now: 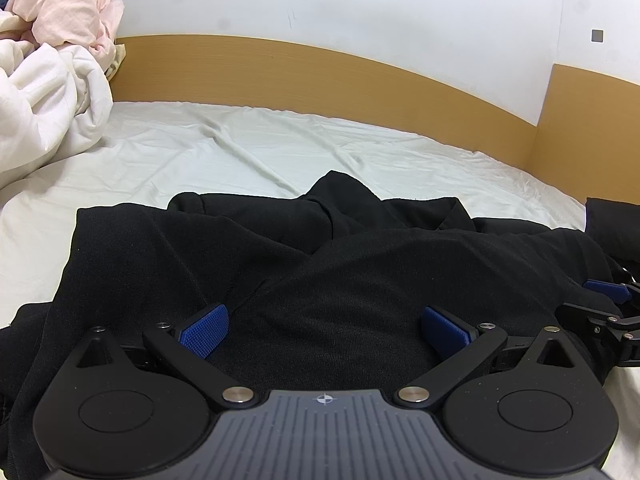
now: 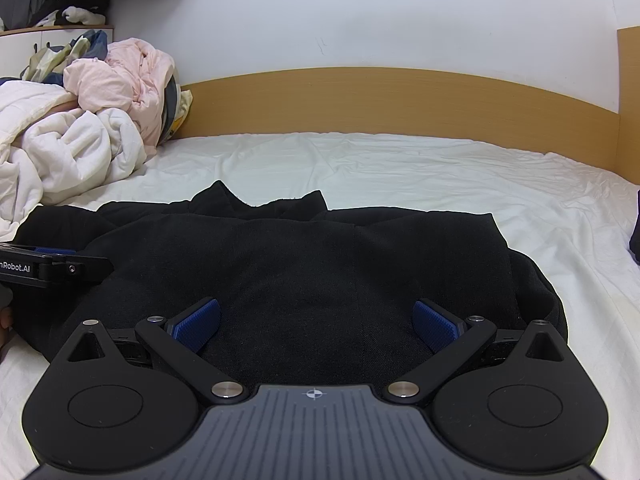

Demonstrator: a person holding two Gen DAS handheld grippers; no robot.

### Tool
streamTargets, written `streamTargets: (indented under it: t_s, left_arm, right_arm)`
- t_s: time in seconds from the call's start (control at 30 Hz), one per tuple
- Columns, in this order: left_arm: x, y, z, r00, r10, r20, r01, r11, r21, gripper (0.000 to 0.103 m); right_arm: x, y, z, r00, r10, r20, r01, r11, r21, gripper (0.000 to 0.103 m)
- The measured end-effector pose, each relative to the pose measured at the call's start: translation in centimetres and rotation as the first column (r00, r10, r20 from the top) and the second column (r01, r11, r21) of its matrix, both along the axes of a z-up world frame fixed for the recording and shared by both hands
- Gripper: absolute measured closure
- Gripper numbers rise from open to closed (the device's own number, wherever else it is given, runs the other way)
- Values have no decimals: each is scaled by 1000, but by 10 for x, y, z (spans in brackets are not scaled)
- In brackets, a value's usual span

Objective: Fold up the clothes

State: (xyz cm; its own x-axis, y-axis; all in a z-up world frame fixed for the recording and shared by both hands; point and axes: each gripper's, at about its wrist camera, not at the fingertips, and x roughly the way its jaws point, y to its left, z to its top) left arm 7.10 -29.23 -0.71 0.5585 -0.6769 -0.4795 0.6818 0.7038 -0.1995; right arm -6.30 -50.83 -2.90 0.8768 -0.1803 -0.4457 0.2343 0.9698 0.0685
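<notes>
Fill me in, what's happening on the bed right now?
A person is working a crumpled black fabric garment spread on the white bed sheet, using two handheld tools. Both the left tool and the right tool hover open over its near edge, gripping nothing. The garment looks partly bunched, not neatly folded. A heap of white and pink bedding sits off to the side.

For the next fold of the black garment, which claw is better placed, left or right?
Probably the right claw. It is open over the flatter side of the black garment, with a straight edge near it. The left claw is also open, but the cloth ahead of it is bunched and overlapping.
</notes>
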Motion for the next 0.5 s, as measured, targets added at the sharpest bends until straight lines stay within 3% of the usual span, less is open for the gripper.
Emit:
streamTargets:
  t_s: [0.5]
  left_arm:
    - [-12, 7, 4, 999, 24, 32, -24, 1000, -4, 1]
  right_arm:
    - [0, 0, 0, 1000, 0, 0, 0, 1000, 0, 0]
